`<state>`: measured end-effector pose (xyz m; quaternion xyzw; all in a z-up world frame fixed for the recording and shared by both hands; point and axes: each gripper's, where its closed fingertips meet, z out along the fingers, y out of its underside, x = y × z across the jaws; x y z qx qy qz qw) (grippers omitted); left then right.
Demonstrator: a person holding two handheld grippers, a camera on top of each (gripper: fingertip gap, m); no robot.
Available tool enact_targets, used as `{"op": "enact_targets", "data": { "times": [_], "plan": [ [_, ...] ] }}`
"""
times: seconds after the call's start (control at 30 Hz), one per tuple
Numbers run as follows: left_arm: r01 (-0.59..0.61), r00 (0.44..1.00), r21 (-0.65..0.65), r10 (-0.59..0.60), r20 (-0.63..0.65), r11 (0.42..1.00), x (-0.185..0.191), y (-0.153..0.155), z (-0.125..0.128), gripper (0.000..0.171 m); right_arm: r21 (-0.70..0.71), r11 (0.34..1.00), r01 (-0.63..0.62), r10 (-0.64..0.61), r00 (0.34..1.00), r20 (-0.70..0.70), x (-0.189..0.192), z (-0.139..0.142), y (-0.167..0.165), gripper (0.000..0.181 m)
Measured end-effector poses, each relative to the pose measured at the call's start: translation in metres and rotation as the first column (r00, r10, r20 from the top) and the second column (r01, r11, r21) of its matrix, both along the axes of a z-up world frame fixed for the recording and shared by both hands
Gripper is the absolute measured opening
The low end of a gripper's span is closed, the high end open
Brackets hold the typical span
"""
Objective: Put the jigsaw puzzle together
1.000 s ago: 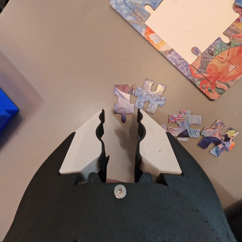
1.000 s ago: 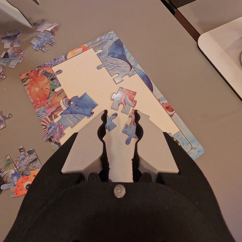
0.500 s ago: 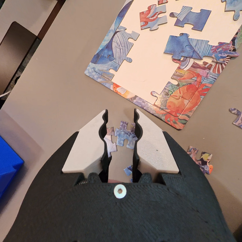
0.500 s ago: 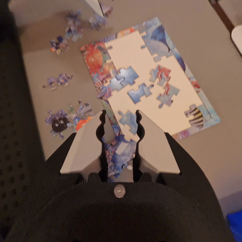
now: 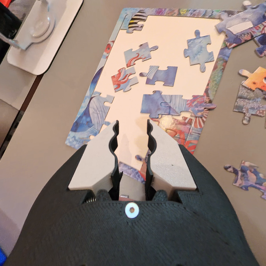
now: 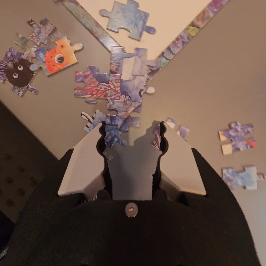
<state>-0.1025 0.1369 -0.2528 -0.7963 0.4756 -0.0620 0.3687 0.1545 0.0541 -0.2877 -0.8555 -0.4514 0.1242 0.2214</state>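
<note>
The puzzle tray has a printed sea frame and a cream base. Loose on the base lie two octopus pieces, a blue striped piece and a light blue piece. A joined blue group sits by the tray's right side. My left gripper is open and empty over the tray's near end. My right gripper is open wide and empty, low over the table by a tray corner. A joined cluster of pieces lies just ahead of it. Small pieces lie by its fingertips.
An orange fish piece and a black urchin piece lie left of the cluster. Purple and pale blue pieces lie to the right. A white mat with a glass object stands beyond the table's left edge. A dark perforated surface borders the table. Tip to tip, the grippers are about 30 cm apart.
My left gripper has moved from the loose pieces beside the tray to over the tray's near end. My right gripper has pulled back off the tray to the pieces at its corner and opened wider.
</note>
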Motion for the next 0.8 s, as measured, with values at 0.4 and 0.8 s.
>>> {"op": "enact_targets", "data": {
  "times": [0.4,0.8],
  "plan": [
    [0.037,0.999,-0.015,-0.037,-0.016,0.999,0.026,0.000,-0.014,0.038,0.053,0.963,0.264,-0.258,0.961,-0.102,0.066,0.003,0.019,0.066],
    [-0.007,1.000,-0.013,0.008,0.010,1.000,0.019,0.008,-0.016,0.037,0.088,0.943,0.322,-0.303,0.936,-0.179,0.083,0.015,0.048,0.064]
  ]
}}
